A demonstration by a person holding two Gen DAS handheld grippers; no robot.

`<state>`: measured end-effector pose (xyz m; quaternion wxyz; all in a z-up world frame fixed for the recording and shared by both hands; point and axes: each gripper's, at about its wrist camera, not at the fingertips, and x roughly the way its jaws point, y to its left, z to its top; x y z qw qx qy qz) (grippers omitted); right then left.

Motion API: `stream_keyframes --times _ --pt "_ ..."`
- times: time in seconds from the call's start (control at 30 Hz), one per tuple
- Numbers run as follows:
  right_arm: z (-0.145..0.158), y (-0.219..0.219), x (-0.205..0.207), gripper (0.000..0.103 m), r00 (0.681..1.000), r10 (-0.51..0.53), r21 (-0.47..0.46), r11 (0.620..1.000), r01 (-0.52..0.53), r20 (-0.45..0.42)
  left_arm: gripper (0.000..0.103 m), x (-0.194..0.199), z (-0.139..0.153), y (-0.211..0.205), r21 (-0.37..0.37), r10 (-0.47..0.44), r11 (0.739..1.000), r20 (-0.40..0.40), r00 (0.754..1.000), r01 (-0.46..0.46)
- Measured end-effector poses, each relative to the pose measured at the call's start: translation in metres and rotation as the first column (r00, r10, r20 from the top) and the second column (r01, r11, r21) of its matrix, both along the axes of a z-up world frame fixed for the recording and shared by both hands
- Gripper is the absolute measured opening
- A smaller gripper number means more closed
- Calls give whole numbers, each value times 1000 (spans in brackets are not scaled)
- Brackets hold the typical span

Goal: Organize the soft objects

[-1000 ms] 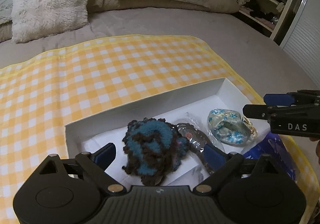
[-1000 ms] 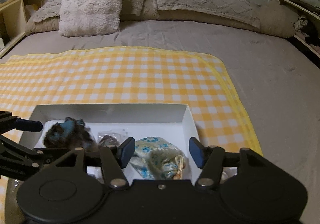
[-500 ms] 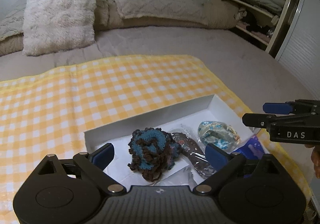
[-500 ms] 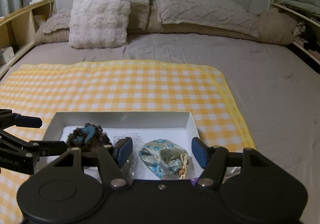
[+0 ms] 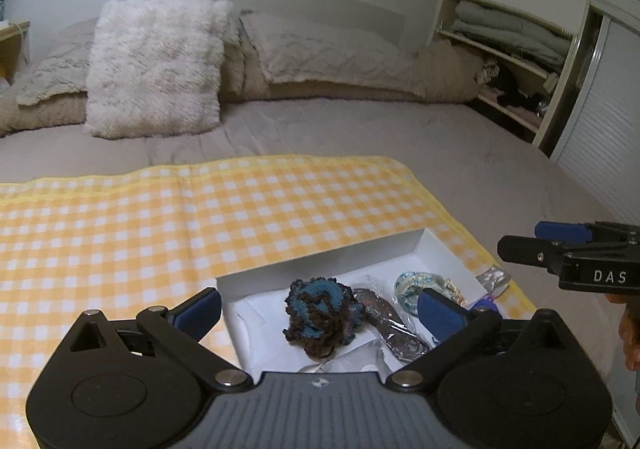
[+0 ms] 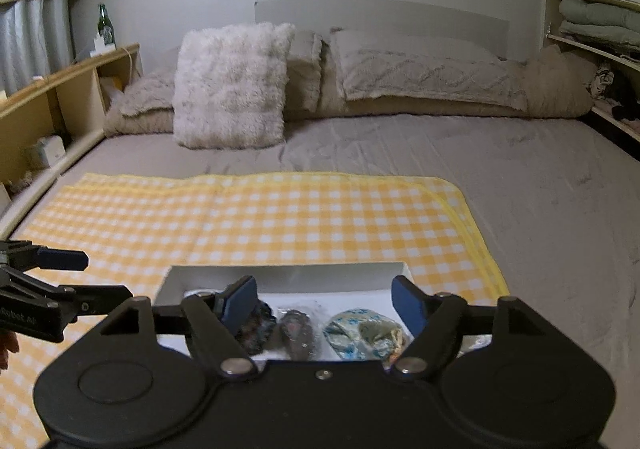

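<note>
Yellow check cloth (image 5: 168,233) lies over the grey bed (image 6: 440,153), and on it sits the white box (image 5: 320,259) with three soft things in a row: the blue-brown yarn bundle (image 5: 320,319), a dark item in a clear wrapper (image 5: 388,323), and the floral pouch (image 5: 420,283).

A second ago both claws were low over the box, the yarn and pouch large between their tips. Now both have lifted and drawn back, so the box looks smaller and more of the bed and pillows shows. To me that reads as a drop-off finished: all three are in the box and nothing hangs from either claw.

The left claw (image 5: 320,309) has its jaws still spreading, about as wide as they go, gripping nothing; the yarn lies below and ahead of it, well clear of the pads. The right claw (image 6: 324,299) is also opening, empty, with the wrapped item and pouch beneath its gap, untouched.

Something purple (image 5: 490,303) and a bit of foil sit just outside the box's right end; I can't tell what they are.
</note>
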<state>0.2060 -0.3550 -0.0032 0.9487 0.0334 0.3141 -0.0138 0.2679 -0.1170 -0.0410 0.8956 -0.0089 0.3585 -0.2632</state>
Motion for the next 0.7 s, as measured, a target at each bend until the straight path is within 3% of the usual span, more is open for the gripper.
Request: stream_keyframes --times 0.23,0.47,0.7 --pt "13 11 -23 96 1000 -7 0 1000 7 24 103 -23 22 17 -10 59 998 34 998 -59" --pt "22 12 -54 103 999 -22 -25 999 23 39 103 -55 39 33 6 127 992 68 990 -128" --pt "27 25 -90 103 999 10 0 1000 -10 46 103 -93 50 49 -34 201 980 86 976 -198"
